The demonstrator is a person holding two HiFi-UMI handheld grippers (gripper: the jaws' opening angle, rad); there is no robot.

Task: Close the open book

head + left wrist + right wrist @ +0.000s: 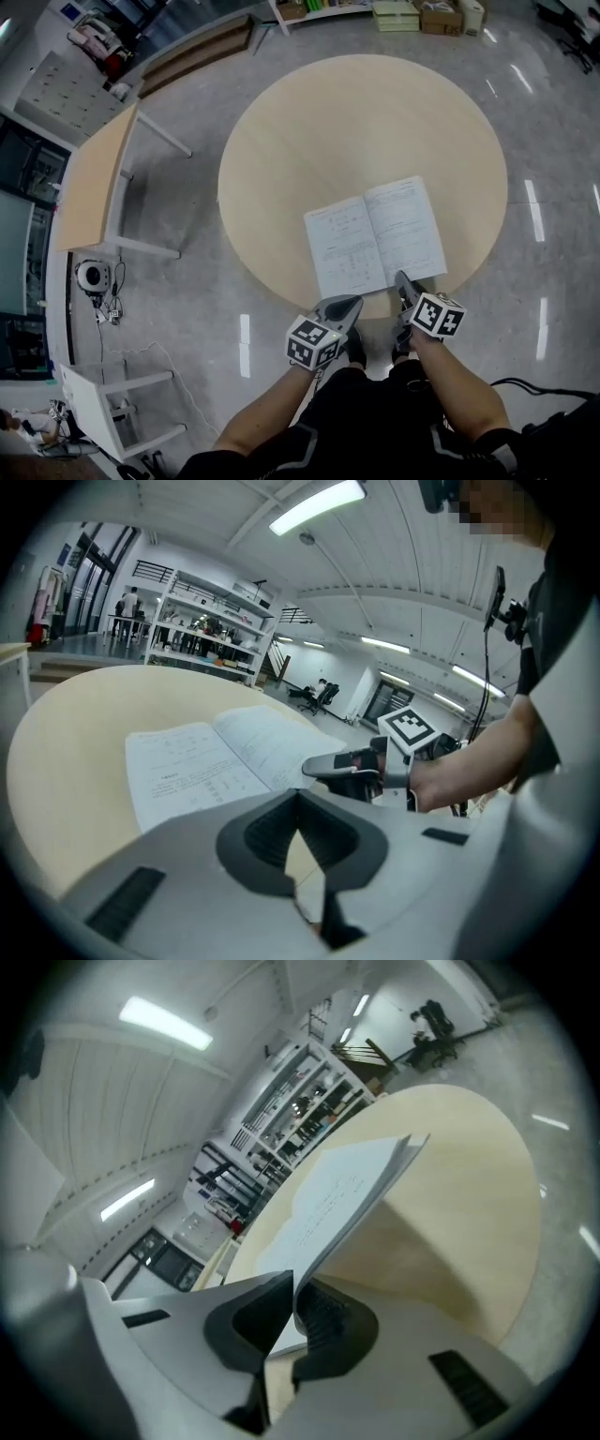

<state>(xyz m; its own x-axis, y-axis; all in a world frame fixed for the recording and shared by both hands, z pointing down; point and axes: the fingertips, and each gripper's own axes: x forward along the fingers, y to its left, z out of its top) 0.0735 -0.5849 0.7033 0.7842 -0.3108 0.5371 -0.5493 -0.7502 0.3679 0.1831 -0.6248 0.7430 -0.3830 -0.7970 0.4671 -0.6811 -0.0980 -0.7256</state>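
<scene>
1. Floor [187, 234]: grey and glossy, streaked with reflected ceiling light. I see it all round the furniture.
2. Round table [309, 122]: pale wood top, straight ahead of the person. Its near edge lies just in front of both grippers.
3. Side table [89, 183]: rectangular, with a pale top on white legs. It stands well apart, to the left of the round table.
4. Book [375, 239]: open, white printed pages up, on the near right part of the round table, with the spine running away from the person. In the right gripper view I see the near edge of its right-hand leaf lifted off the tabletop, with shadow beneath.
5. Right gripper [405, 281]: at the book's near edge, right of the spine. I read its jaws as pressed together on that lifted leaf, with the paper running between the pads.
6. Left gripper [345, 305]: at the table's near edge, just beside the book's lower left corner. I cannot tell whether it touches the page. Its jaws meet at the tips and hold nothing, and tabletop shows through the gap behind them.
</scene>
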